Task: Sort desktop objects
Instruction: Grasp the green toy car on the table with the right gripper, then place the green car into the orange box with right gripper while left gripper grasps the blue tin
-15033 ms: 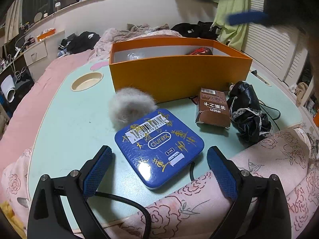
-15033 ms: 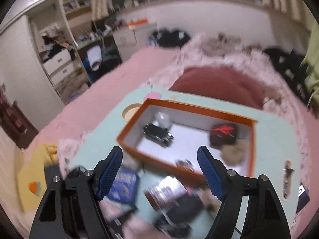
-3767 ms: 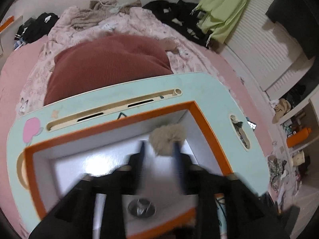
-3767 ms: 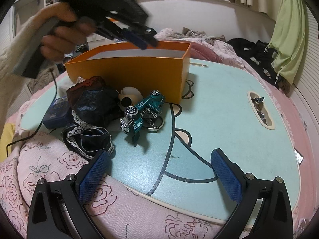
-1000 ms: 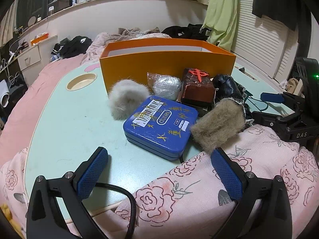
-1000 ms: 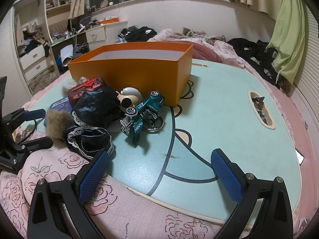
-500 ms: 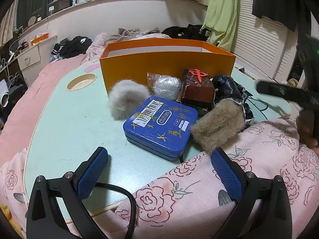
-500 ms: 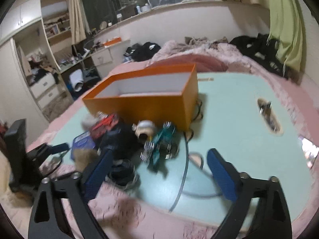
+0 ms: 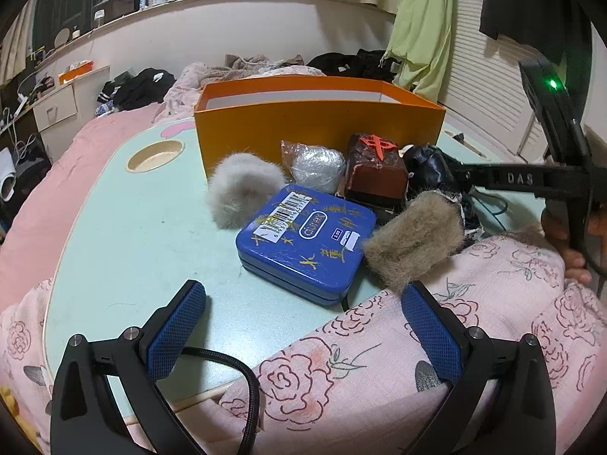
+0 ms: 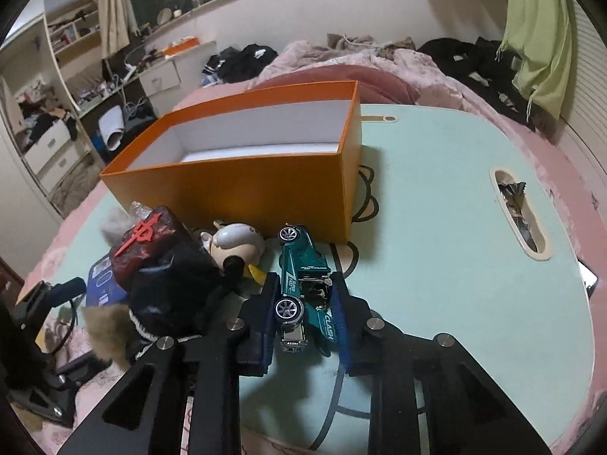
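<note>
Since a second ago the right gripper (image 10: 305, 313) has come forward from the near edge of the worktop (image 10: 436, 250) and its jaws have just been closing, so that the blue pads now press on both flanks of the teal toy car (image 10: 303, 284), with the car's rear half clamped between them. That gripper tilts steeply downward over the car, its black frame filling the bottom of the right wrist view, and in the left wrist view its body reaches in from the right edge with part of the person's hand (image 9: 569, 242) wrapped around the handle. Nose-first, the car points toward the orange box (image 10: 242, 174), which stands open and upright just beyond it with a white inside that looks bare as far as can be seen. Just left of the car lies a small round-headed figurine (image 10: 237, 246), and beside that a dark red packet with a red character (image 10: 151, 242) atop a black bundle (image 10: 170, 295). Farther left sit a blue tin (image 9: 305, 237), a grey fur ball (image 9: 242, 189), a brown fur piece (image 9: 415, 240) and a foil-wrapped lump (image 9: 316, 167), all crowded together in front of the box. Low at the near edge, above a pink floral blanket (image 9: 379, 371), the left gripper (image 9: 303, 335) hangs angled down with its jaws spread wide and nothing between them.
</note>
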`<action>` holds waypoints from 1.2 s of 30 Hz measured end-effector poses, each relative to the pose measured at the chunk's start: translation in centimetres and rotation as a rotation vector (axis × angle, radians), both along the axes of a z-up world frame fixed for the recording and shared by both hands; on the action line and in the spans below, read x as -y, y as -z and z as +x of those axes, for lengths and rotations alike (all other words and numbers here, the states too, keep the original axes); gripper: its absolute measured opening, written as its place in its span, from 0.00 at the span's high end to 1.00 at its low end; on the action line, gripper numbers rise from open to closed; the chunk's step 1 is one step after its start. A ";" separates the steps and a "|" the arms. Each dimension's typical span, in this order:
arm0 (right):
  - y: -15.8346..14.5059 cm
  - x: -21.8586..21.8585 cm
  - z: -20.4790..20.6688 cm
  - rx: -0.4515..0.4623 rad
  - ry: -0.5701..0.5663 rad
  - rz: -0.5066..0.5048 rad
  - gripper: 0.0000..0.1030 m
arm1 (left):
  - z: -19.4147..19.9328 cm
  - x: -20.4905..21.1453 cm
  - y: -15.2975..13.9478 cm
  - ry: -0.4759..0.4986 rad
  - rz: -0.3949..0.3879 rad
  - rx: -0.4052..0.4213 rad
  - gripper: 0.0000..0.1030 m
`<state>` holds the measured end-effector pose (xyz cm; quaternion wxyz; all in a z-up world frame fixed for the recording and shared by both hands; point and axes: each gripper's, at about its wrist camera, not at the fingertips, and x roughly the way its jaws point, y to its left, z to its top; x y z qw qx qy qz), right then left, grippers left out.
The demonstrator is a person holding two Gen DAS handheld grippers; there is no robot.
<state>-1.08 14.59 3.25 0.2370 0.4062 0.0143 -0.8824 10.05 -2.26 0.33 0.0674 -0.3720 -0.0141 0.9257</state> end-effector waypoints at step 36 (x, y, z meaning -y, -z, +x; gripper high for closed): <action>-6.4 -0.8 2.6 -0.151 -0.101 -0.137 0.76 | -4.8 1.6 -8.3 0.118 0.054 -0.149 0.61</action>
